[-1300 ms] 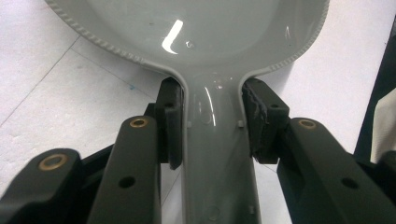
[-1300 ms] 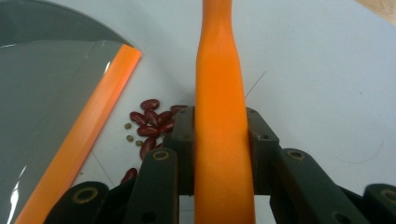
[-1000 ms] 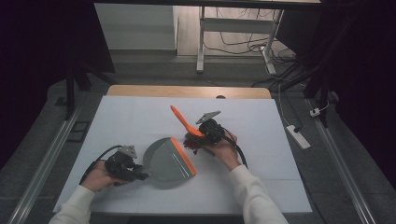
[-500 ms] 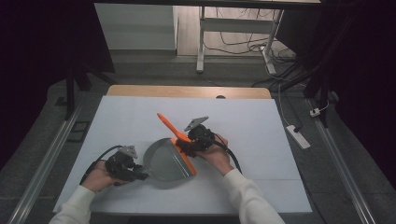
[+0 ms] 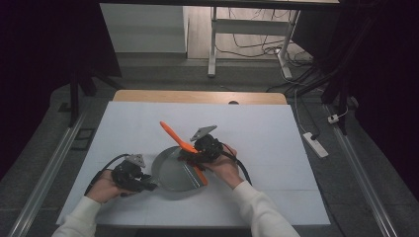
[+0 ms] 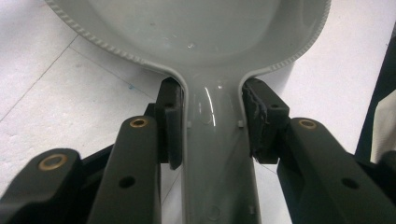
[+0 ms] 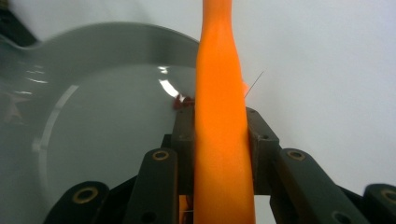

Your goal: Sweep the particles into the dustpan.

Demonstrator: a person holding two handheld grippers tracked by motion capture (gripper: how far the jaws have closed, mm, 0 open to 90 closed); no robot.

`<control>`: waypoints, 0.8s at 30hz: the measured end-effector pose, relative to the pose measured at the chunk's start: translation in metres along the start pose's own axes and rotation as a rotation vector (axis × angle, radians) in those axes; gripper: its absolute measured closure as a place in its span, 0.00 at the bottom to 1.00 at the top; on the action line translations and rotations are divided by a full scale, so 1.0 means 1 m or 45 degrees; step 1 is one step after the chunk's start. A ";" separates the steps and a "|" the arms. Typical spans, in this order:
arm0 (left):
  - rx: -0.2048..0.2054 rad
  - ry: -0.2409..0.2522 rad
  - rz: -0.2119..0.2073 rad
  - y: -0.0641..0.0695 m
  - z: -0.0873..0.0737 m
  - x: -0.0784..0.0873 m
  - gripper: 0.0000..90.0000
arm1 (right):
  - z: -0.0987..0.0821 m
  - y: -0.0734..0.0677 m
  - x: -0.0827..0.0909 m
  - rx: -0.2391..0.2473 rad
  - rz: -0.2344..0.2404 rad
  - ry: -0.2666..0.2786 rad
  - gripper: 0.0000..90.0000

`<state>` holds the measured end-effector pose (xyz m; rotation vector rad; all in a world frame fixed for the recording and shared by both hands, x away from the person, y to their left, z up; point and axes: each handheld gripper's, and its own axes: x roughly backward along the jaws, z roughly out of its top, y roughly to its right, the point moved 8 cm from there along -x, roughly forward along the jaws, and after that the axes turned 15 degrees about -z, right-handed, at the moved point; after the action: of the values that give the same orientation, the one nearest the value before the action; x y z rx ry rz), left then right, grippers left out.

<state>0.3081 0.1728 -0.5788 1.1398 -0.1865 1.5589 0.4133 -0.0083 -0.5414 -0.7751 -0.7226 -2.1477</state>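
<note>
Clamping grey pan (image 5: 173, 173) handle, left gripper (image 6: 212, 119), right gripper (image 7: 219, 135) squeezing orange spatula (image 7: 219, 93) over pan

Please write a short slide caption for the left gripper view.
Left tool shut on the grey pan's handle, above the white table.

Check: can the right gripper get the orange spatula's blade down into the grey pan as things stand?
Probably yes. The right gripper is shut on the orange spatula at the grey pan rim, and the left gripper steadies the handle.
</note>
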 end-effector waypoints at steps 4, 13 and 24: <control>0.001 0.000 0.001 0.000 0.000 0.000 0.68 | 0.005 -0.016 0.003 0.029 0.050 0.016 0.78; 0.000 0.002 0.002 0.000 0.000 0.000 0.68 | 0.012 -0.011 0.014 0.010 0.038 0.067 0.78; 0.001 0.003 0.004 0.000 -0.001 -0.001 0.68 | 0.006 0.025 0.027 -0.094 -0.049 0.085 0.78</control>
<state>0.3076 0.1726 -0.5799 1.1386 -0.1859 1.5631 0.4198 -0.0300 -0.5124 -0.7298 -0.6314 -2.2350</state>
